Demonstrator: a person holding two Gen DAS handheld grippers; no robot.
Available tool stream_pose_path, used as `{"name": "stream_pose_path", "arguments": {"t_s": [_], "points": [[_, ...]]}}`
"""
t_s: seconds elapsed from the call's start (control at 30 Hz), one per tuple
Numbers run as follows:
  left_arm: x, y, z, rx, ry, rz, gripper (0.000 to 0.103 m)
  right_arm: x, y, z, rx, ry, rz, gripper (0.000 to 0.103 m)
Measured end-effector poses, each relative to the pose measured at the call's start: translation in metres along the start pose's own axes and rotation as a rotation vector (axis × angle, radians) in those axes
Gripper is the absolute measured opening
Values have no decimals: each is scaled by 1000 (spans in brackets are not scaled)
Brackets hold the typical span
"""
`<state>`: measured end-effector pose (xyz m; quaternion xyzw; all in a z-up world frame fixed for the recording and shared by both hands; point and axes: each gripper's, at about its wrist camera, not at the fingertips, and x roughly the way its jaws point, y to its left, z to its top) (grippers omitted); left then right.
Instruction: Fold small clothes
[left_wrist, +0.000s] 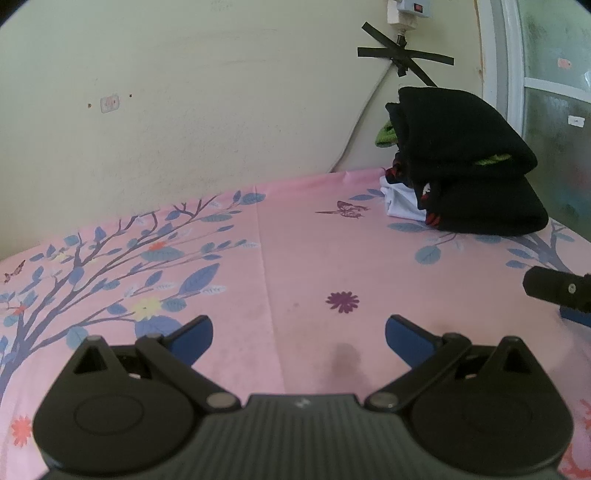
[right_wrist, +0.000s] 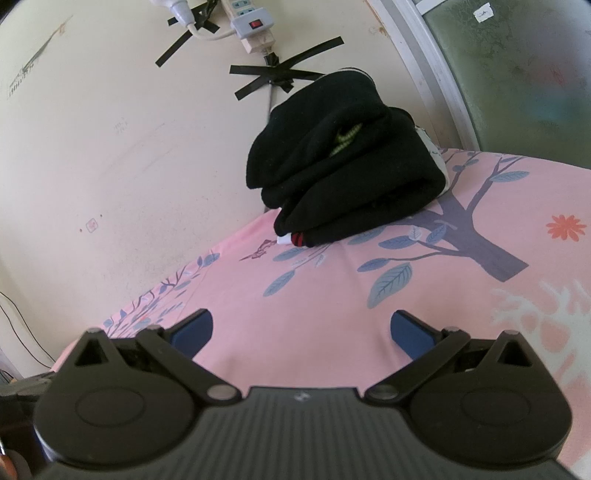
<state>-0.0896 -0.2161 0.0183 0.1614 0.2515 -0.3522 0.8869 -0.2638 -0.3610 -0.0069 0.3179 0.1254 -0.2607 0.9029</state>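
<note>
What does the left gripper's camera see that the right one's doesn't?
Only the left wrist view shows the right gripper's tip at its edge, and a purple flower print. Only the right wrist view shows an orange flower print and a thick tree trunk print. Both show the stack of folded dark clothes on the pink sheet, the taped cable, and open, empty jaws.

Pink floral bedsheet (left_wrist: 295, 258); cream wall (left_wrist: 184, 110); taped power strip (right_wrist: 247, 16); frosted window (right_wrist: 517, 74).

The stack of folded black fleecy clothes (right_wrist: 343, 162) looks matt and soft. The pink printed cotton sheet (left_wrist: 295, 258) lies smooth. At twelve o'clock, glossy black tape strips (right_wrist: 284, 74) cross the matt cream wall (left_wrist: 184, 110).
</note>
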Motion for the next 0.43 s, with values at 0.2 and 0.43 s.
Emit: {"name": "stream_pose_path", "arguments": {"t_s": [0.2,0.43], "points": [[0,-1,0,3,0,12,103,0,0,0,0,0,0,97],[0,-1,0,10,1,11,103,0,0,0,0,0,0,97]]}}
